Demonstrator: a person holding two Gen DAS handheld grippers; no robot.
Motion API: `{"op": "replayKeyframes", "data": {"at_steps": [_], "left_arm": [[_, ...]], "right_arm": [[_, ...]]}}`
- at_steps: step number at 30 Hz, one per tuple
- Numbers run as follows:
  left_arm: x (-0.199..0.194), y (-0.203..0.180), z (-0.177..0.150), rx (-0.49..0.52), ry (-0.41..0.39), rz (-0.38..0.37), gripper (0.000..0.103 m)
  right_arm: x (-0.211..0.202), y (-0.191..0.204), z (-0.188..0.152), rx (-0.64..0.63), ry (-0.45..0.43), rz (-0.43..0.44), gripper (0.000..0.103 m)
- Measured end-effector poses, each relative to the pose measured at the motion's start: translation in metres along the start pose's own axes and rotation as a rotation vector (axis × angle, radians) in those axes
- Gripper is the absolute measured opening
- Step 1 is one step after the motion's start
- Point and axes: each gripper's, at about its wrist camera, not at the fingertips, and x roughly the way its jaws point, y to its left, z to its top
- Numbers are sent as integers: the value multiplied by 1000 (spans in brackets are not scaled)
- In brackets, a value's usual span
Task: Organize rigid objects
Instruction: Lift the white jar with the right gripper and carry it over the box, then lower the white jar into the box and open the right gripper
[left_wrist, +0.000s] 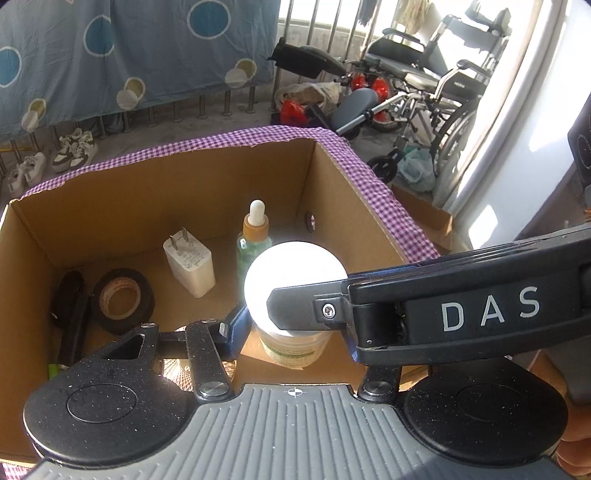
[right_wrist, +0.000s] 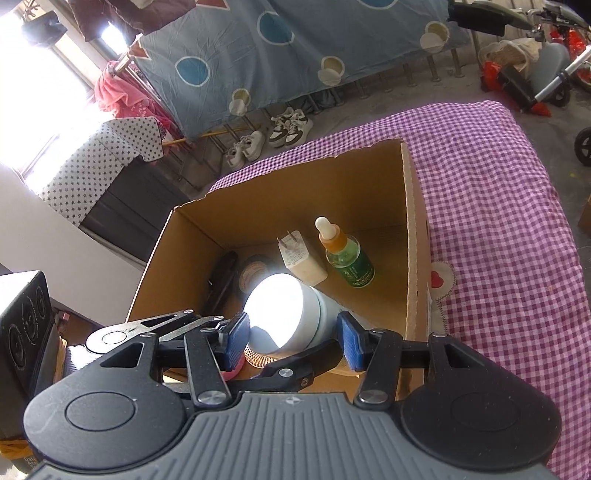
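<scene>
- The cardboard box (left_wrist: 110, 206) stands open on a purple checked cloth (right_wrist: 498, 221), and I look down into it through both wrist cameras.
- Far left on the box floor lies a long black thing (left_wrist: 72, 317); I cannot tell what it is.
- Just beside it lies a roll of black tape (left_wrist: 122, 299), flat, with its hole facing up.
- Next comes a white plug charger (left_wrist: 190, 264), leaning with its 2 prongs up, apart from the tape.
- To its right stands a green dropper bottle (left_wrist: 255, 236) with a white bulb, upright and close to the charger.
- In front of the bottle, at the near side of the box, is the white jar (left_wrist: 291, 266), its lid glaring in the sun. In the right wrist view it sits tilted, lid turned toward the camera. I cannot tell whether it touches the box floor.
- My left gripper (left_wrist: 291, 328) has its left blue pad (left_wrist: 236, 325) against the jar's side. The other pad is hidden behind my right gripper, so I cannot tell whether this grip is closed.
- My right gripper (right_wrist: 293, 339) has its jaws partway in, with 1 blue pad on each side of the jar, both touching it: it holds the jar.
- In the left wrist view the right gripper crosses in from the right, its fingertip lying over the jar's lid.
- Beyond the box, at the far right, a wheelchair (left_wrist: 443, 74) is parked by the railing.
</scene>
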Motion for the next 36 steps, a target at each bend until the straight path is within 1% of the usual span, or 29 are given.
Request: {"op": "replayKeyframes", "data": {"at_steps": [7, 10, 21, 25, 28, 30, 34, 36], "left_arm": [[9, 0, -1, 8, 26, 10, 52], [11, -3, 0, 16, 32, 21, 52], [14, -12, 2, 58, 43, 58, 52], [13, -13, 1, 65, 31, 54, 54], [10, -15, 1, 75, 7, 49, 60], [6, -16, 1, 79, -12, 50, 68], [-2, -18, 1, 84, -35, 45, 70], [-8, -18, 0, 80, -46, 40, 76]], "right_arm": [[8, 2, 3, -29, 16, -35, 57], [9, 2, 5, -34, 19, -36, 58], [1, -6, 8, -17, -10, -31, 58], [-5, -8, 8, -6, -24, -26, 58], [-11, -9, 7, 4, -43, -15, 58], [-15, -10, 6, 13, -55, -8, 58], [-29, -12, 2, 36, -96, 5, 59], [-39, -12, -2, 50, -127, 13, 59]]}}
